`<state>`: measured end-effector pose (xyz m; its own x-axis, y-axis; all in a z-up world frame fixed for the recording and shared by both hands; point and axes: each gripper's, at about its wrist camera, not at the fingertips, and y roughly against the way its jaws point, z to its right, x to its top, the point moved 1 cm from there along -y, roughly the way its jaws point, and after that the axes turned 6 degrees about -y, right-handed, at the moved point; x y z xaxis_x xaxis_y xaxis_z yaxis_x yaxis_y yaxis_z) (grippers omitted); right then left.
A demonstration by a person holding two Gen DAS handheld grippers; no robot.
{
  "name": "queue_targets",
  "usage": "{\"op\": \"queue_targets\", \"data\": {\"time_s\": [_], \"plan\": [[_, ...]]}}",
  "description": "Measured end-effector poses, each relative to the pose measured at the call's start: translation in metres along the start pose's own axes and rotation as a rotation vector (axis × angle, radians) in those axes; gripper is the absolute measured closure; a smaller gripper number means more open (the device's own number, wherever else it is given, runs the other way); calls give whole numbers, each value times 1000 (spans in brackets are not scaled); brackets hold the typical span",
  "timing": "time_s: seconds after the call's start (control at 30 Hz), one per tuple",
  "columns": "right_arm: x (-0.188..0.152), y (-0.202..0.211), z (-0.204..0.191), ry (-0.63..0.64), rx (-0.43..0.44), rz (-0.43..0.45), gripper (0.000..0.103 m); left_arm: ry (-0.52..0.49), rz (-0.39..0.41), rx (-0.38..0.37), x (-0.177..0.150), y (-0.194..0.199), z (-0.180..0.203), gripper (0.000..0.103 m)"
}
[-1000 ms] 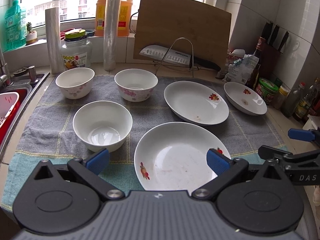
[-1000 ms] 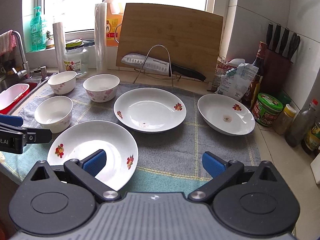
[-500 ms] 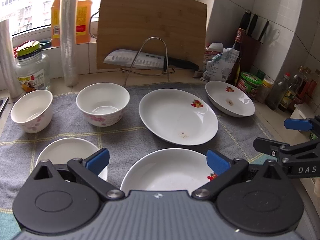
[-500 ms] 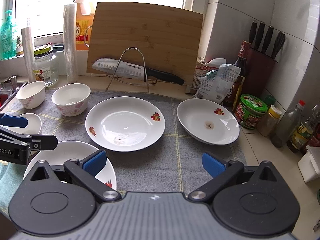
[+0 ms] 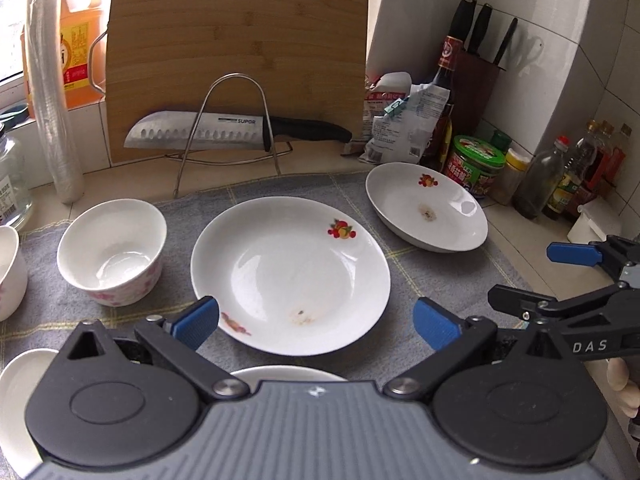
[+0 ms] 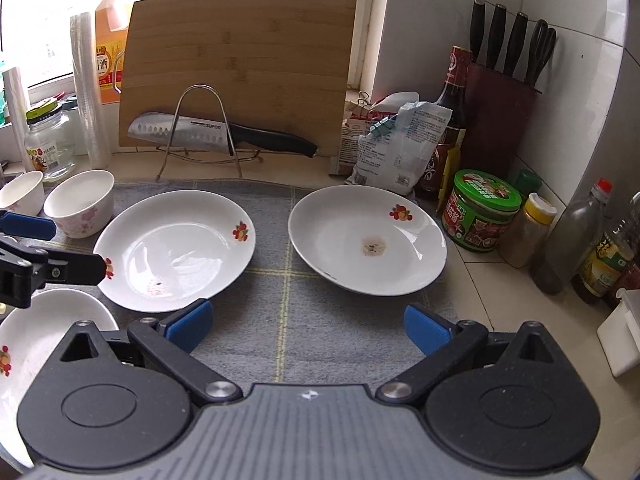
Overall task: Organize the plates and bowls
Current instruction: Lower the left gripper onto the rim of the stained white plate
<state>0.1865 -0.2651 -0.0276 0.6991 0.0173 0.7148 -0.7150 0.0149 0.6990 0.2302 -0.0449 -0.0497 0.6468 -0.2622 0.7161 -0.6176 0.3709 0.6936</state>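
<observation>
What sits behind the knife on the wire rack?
A bamboo cutting board stands upright directly behind the knife. An orange oil jug shows past its left edge; whatever is behind the board is hidden.

Left gripper (image 5: 316, 322) open wide and empty, right gripper (image 6: 308, 326) also open wide and empty, both level and side by side, fingertips (image 5: 622, 380) of a hand behind the right one
</observation>
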Motion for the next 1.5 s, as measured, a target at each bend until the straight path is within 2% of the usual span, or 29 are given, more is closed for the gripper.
{"op": "queue_targets", "data": {"time_s": [0.23,0.43,0.57,0.7,0.97,1.13,1.23,1.5], "plan": [[6,-28,42,60,68,21,0,-44,-27,47,21,-25,34,1],[4,-45,68,71,130,1,0,-93,-70,33,34,-44,55,1],[-2,-49,78,105,134,-3,0,-154,-83,20,48,-55,64,1],[-3,-50,85,126,97,-8,0,-184,-104,-30,67,-71,67,1],[-3,-66,112,94,96,-33,0,-233,-124,-66,96,-100,79,1],[-5,-85,113,133,103,-58,0,-218,-152,-82,106,-121,82,1],[-5,-93,114,146,105,-65,0,-197,-169,-66,111,-128,81,1],[-3,-107,115,174,135,-73,0,-148,-139,-38,122,-127,74,1]]}}
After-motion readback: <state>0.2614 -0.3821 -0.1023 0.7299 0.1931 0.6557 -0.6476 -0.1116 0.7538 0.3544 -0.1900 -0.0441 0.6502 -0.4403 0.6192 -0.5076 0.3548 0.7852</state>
